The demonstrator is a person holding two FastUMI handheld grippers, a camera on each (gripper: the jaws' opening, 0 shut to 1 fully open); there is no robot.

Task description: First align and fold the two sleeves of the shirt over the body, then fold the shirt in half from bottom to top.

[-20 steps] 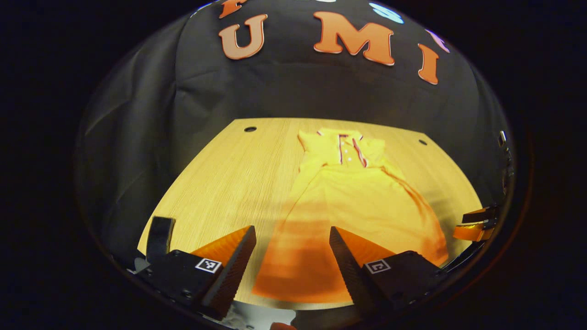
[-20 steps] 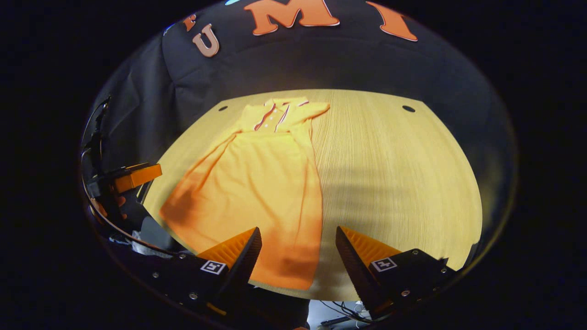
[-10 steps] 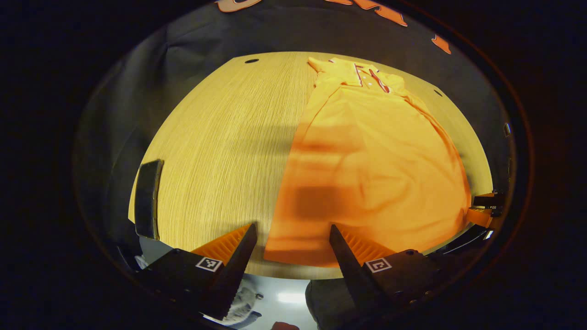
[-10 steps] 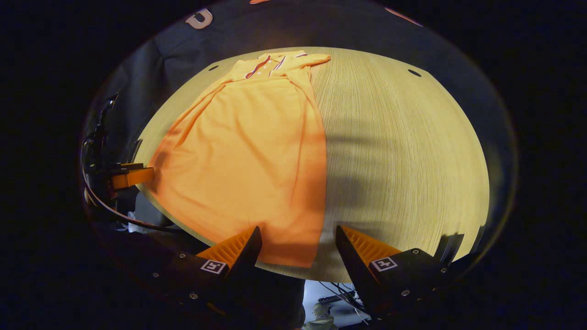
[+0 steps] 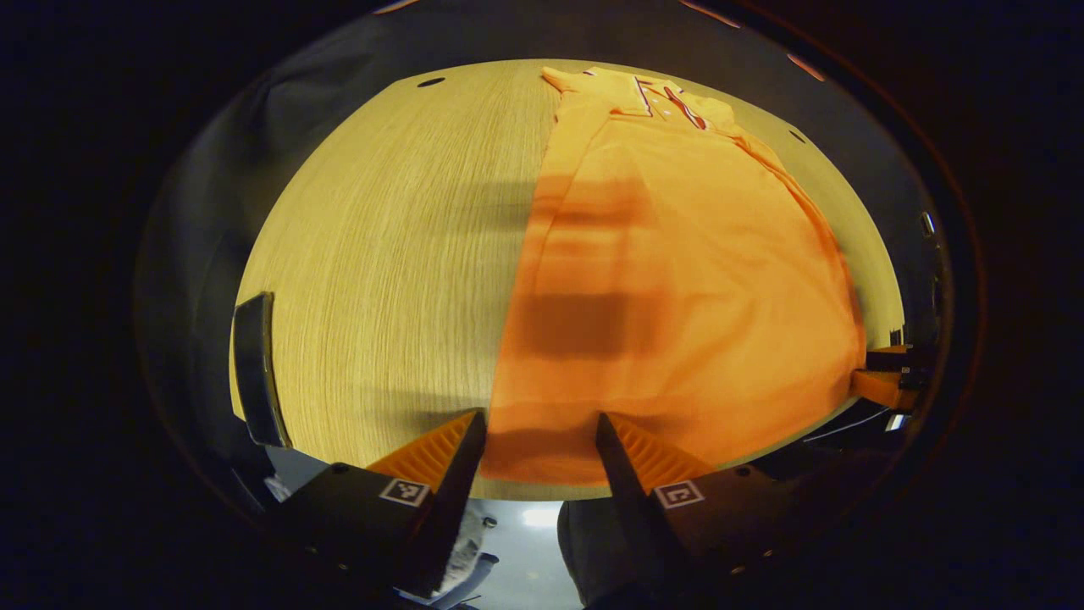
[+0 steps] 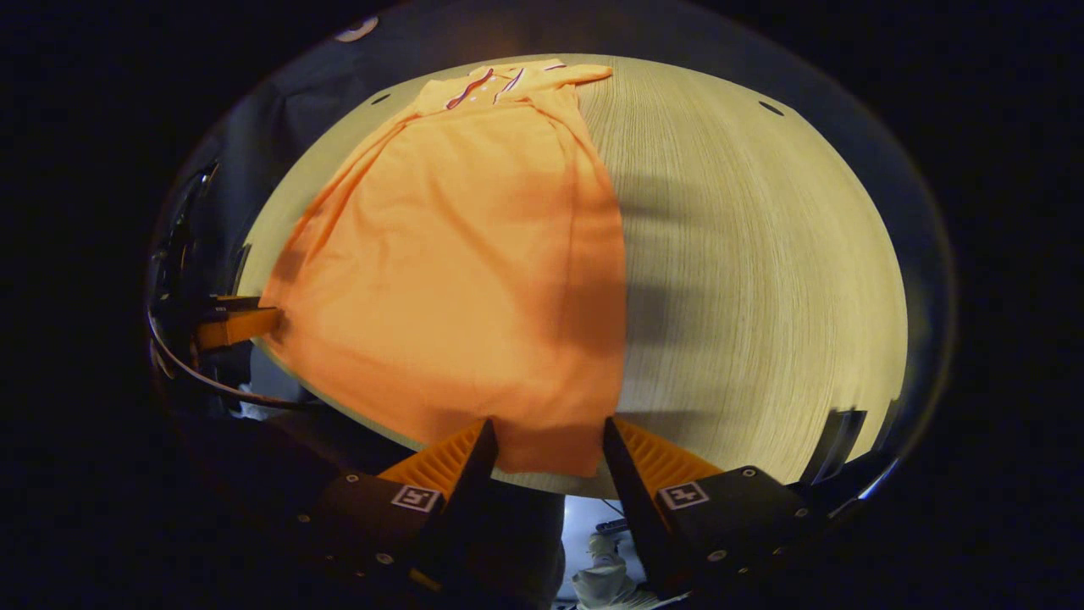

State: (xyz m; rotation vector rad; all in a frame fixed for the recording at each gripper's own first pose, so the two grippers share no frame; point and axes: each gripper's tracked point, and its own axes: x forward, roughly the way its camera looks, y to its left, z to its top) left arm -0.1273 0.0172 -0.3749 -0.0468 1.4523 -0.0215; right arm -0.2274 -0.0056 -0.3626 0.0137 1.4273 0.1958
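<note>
An orange polo shirt (image 5: 677,280) lies flat on the wooden table (image 5: 389,254), its collar (image 5: 656,89) at the far end and its sleeves tucked in along the body. My left gripper (image 5: 539,430) is open at the table's near edge, its fingers on either side of the hem's left corner. In the right gripper view the shirt (image 6: 457,246) runs from the collar (image 6: 500,80) down to the hem. My right gripper (image 6: 548,434) is open astride the hem's right corner. Each gripper also appears far off in the other's view: the right gripper (image 5: 881,385) and the left gripper (image 6: 233,326).
Bare wood (image 6: 762,271) stretches to either side of the shirt. Small round holes (image 5: 430,82) mark the table's far corners. A dark curved piece (image 5: 254,368) stands at the near table edge, seen also as a dark piece (image 6: 834,436). Pale floor (image 5: 529,517) lies below the edge.
Both grippers have tipped down and come in low over the near edge to the hem's two corners. Their fingers have drawn a little closer together. The shirt has not moved.
</note>
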